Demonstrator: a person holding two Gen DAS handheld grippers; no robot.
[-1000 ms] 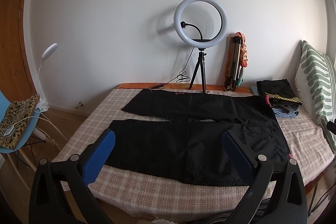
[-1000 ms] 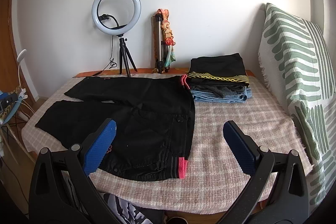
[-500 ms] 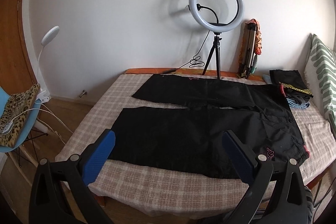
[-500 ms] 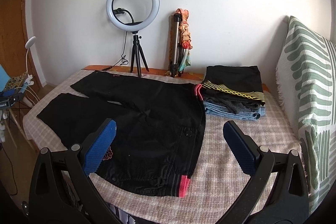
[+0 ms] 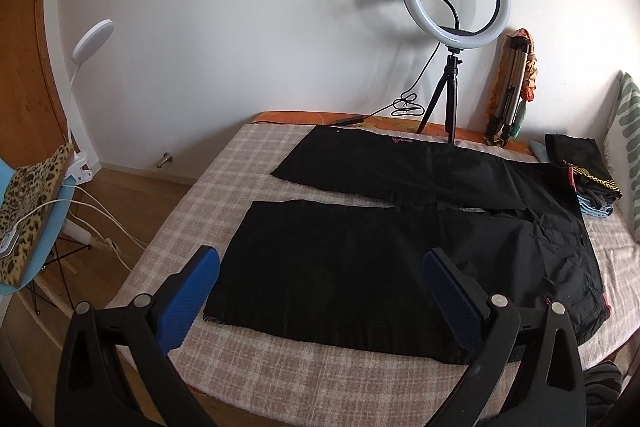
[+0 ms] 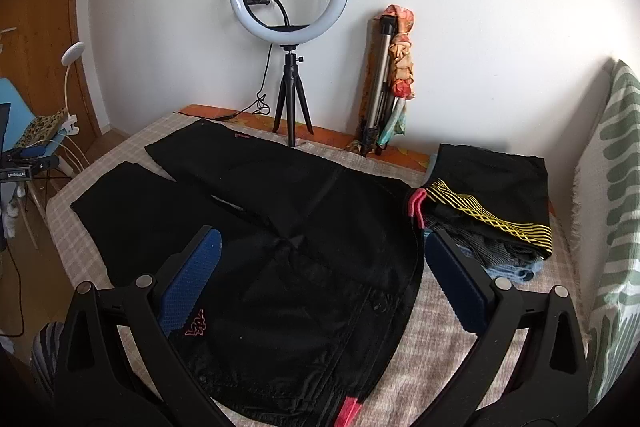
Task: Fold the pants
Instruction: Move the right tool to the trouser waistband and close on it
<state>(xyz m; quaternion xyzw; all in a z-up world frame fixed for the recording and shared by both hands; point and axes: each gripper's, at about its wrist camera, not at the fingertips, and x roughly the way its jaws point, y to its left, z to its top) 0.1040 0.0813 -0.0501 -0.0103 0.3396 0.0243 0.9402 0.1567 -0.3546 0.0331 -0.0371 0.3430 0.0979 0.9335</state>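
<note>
Black pants lie flat on the checked bed cover, both legs spread apart toward the left and the waistband with pink trim at the right. In the right wrist view the pants show a pink logo near the hip. My left gripper is open and empty, above the hem end of the near leg. My right gripper is open and empty, above the waist area.
A ring light on a tripod and a folded tripod stand at the far bed edge by the wall. A stack of folded clothes lies right of the pants. A green-patterned pillow is far right. A chair stands left.
Both grippers have moved closer to the bed and the pants, with the views shifting left. The pants have not moved. Both grippers stay open.
</note>
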